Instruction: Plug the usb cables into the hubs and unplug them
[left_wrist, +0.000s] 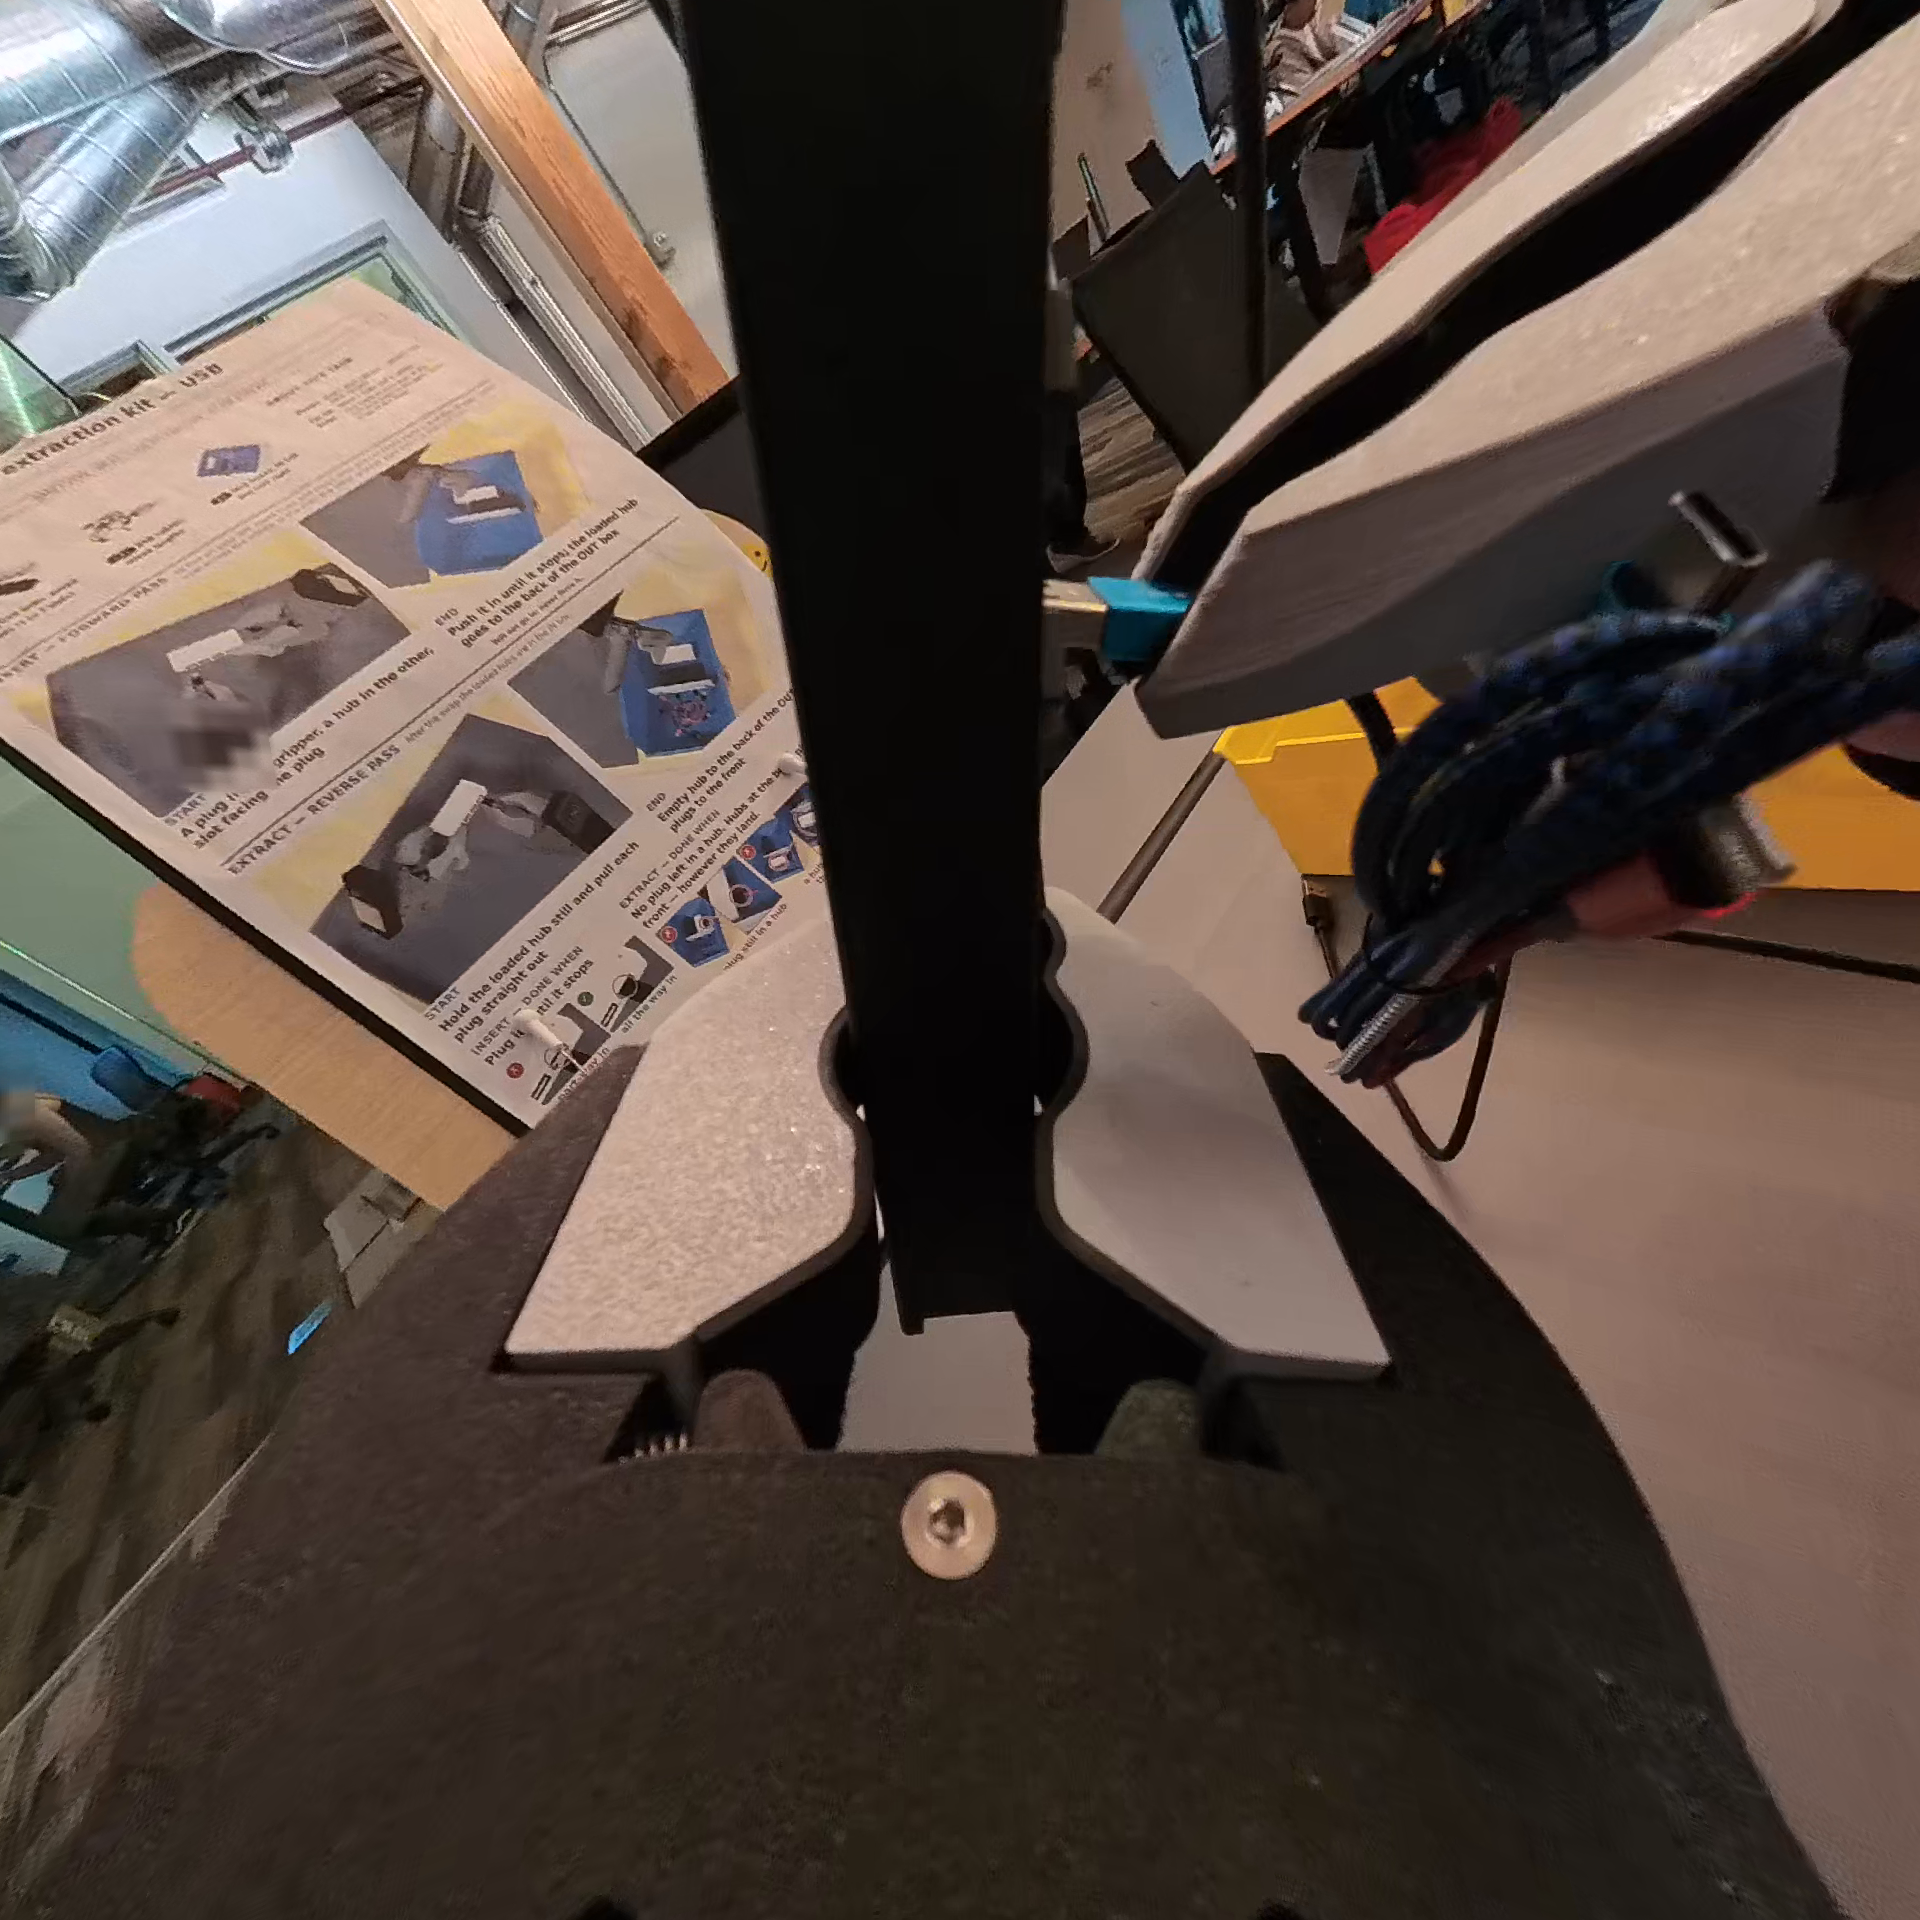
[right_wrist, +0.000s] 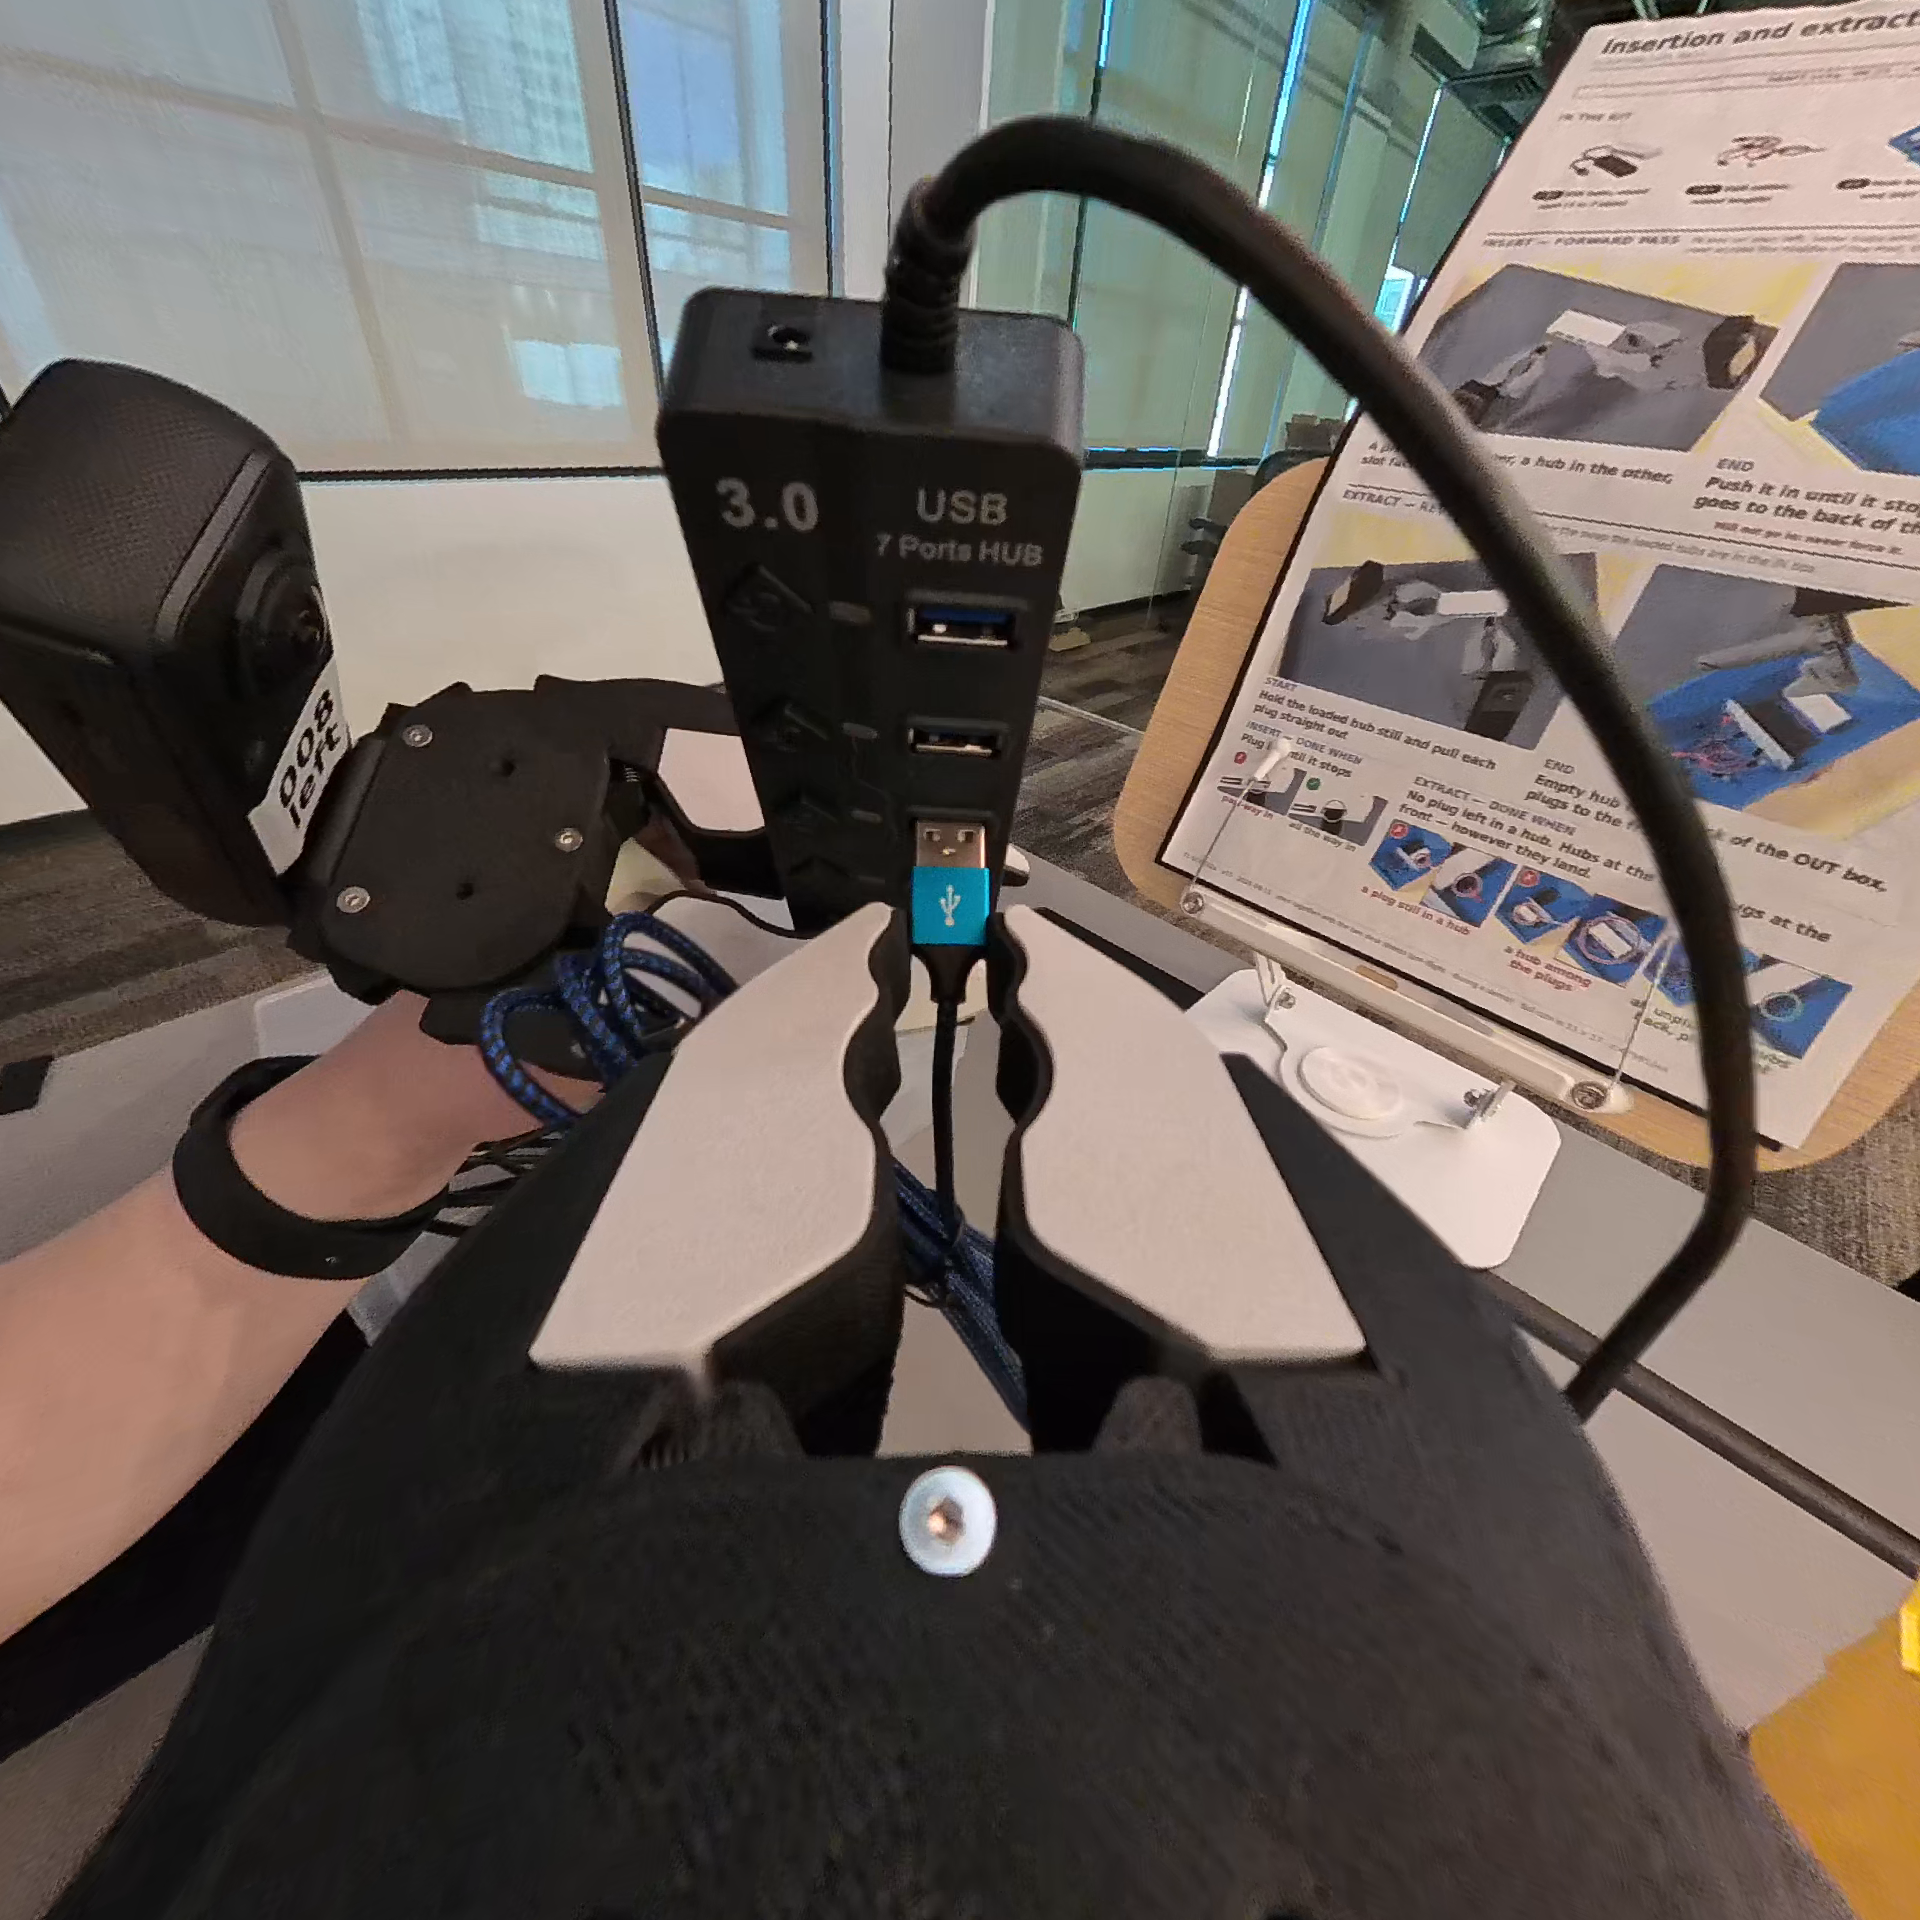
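Here right fingers (right_wrist: 831, 997) clamped on blue plug (right_wrist: 948, 906) at hub (right_wrist: 883, 582); left fingers (left_wrist: 727, 1091) clamped on hub.

- The black seven-port USB hub (right_wrist: 873, 582) stands upright just beyond the right tongs (right_wrist: 948, 935), its port face toward them; its thick black cord (right_wrist: 1621, 644) arcs over to the right.
- A USB plug with a blue shell (right_wrist: 949, 902) sits between the tong tips, its metal end at the hub's third port.
- Blue-black braided cables (right_wrist: 592, 997) hang bundled to the left of the tongs.
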